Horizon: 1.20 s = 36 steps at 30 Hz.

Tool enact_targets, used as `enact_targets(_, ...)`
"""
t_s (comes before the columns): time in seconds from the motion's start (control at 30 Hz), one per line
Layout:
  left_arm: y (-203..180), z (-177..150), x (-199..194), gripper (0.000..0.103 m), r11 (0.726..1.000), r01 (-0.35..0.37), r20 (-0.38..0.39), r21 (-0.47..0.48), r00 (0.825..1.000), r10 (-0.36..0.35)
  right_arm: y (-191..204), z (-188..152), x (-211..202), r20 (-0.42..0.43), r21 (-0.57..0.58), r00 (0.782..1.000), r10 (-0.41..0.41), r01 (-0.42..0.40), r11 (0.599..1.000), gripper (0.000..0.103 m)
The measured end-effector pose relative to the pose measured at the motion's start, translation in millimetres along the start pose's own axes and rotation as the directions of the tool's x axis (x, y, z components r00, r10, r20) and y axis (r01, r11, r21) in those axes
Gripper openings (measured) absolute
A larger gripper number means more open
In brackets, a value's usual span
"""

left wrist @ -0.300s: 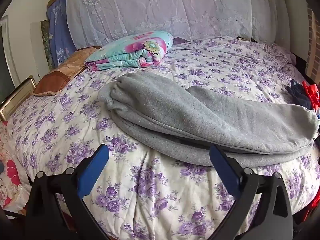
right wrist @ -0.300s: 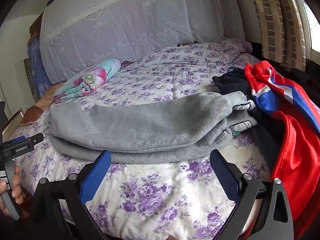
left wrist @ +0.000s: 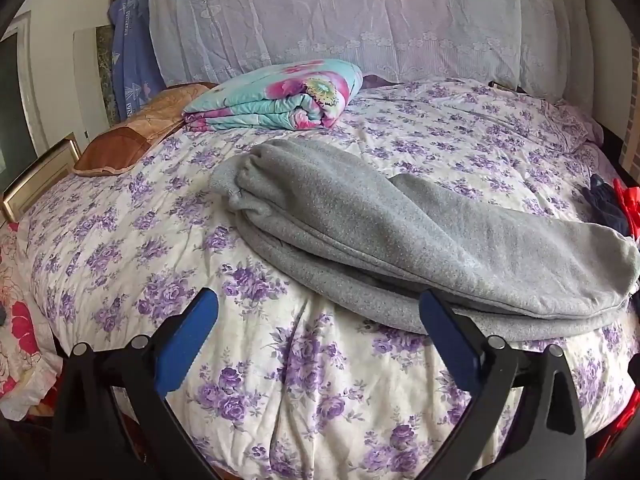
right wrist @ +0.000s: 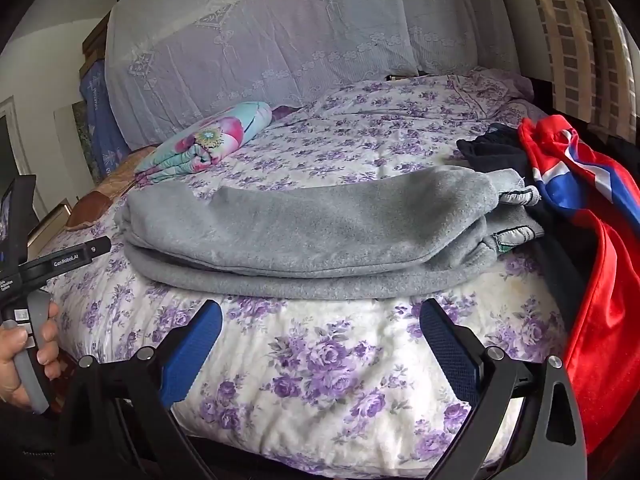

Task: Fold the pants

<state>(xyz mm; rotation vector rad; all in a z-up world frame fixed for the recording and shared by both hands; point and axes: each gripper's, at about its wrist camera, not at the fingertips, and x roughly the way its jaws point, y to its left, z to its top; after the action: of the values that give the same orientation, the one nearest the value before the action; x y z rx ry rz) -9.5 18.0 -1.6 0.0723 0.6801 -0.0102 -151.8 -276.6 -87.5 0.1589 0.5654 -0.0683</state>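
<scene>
- Gray pants (left wrist: 400, 240) lie folded lengthwise across the near part of the bed, legs stacked one on the other; waistband end toward the right, cuffs toward the left.
- Bedspread (left wrist: 280, 360) is white with purple flowers; pants rest flat on it.
- Left gripper (left wrist: 318, 328) hovers at the near edge of the bed, jaws spread wide, nothing between them. Its right blue pad (left wrist: 448, 336) sits just in front of the pants' near edge; contact cannot be told.
- Right gripper (right wrist: 320, 336) also wide apart and empty, just short of the pants (right wrist: 304, 236).
- Red and blue garment (right wrist: 592, 240) heaped at the right, beside the waistband, over dark clothing (right wrist: 496, 156).
- Folded floral quilt (left wrist: 276, 98) farther back on the left, well apart from the pants.
- Left hand (right wrist: 20, 360) grips its tool's handle at the left edge of the right wrist view.
</scene>
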Motion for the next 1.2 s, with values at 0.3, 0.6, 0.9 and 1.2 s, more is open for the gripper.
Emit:
enact_targets(0.3, -4, 4, 11, 0.098, 1.0, 0.005, -0.035, 0.0, 0.999, -0.005, -26, 0, 6, -0.026, 0.013, 0.999, 0.045, -0.044, 0.999, 0.1)
enact_targets(0.6, -6, 1, 15, 0.098, 1.0, 0.006, -0.042, 0.001, 0.999, -0.006, -30, -2, 10, -0.036, 0.033, 0.999, 0.037, -0.035, 0.999, 0.1)
enact_targets(0.9, -6, -3, 17, 0.098, 1.0, 0.009, -0.045, -0.002, 0.999, -0.009, -33, -2, 10, -0.023, 0.044, 1.0, -0.014, 0.015, 0.999, 0.1)
enact_targets(1.2, -6, -3, 17, 0.098, 1.0, 0.009, -0.046, -0.003, 0.999, -0.009, -34, -3, 9, -0.023, 0.042, 1.0, -0.016, 0.017, 0.999, 0.1)
